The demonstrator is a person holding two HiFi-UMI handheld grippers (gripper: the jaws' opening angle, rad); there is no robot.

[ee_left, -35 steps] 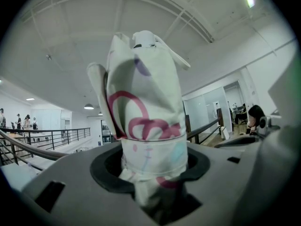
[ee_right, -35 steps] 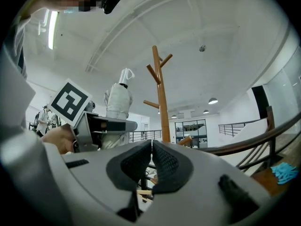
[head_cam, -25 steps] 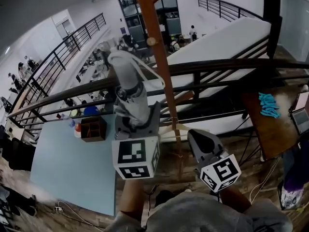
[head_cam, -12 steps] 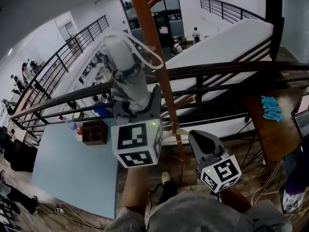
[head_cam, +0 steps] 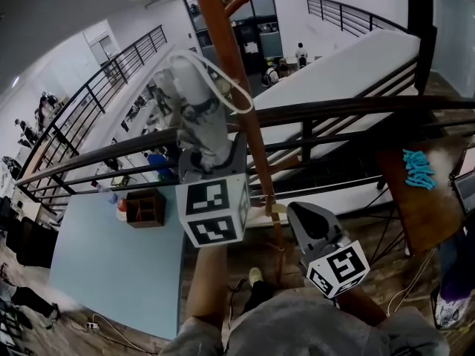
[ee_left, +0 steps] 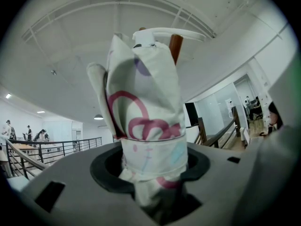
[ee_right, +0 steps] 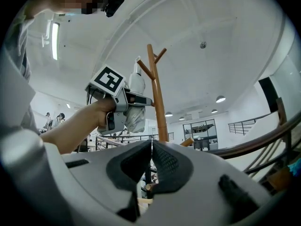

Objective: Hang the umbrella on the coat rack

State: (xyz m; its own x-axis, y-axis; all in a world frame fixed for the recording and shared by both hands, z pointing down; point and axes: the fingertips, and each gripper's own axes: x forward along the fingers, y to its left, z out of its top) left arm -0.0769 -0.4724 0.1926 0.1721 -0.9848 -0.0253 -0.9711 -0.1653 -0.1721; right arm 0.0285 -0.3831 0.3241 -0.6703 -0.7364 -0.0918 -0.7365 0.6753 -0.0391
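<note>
Though close beside the coat rack, umbrella upright within left tool

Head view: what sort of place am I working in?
Likely an upper walkway or mezzanine in a large open office or workshop. A black metal railing runs across in front, desks and people show on a floor below it, and the wooden coat rack stands by the railing.

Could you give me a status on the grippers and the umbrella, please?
Left gripper shut on the folded umbrella, upright. Right gripper: jaws together, empty. Umbrella's loop beside the coat rack pole, not visibly hung. Nothing seen in between.
</note>
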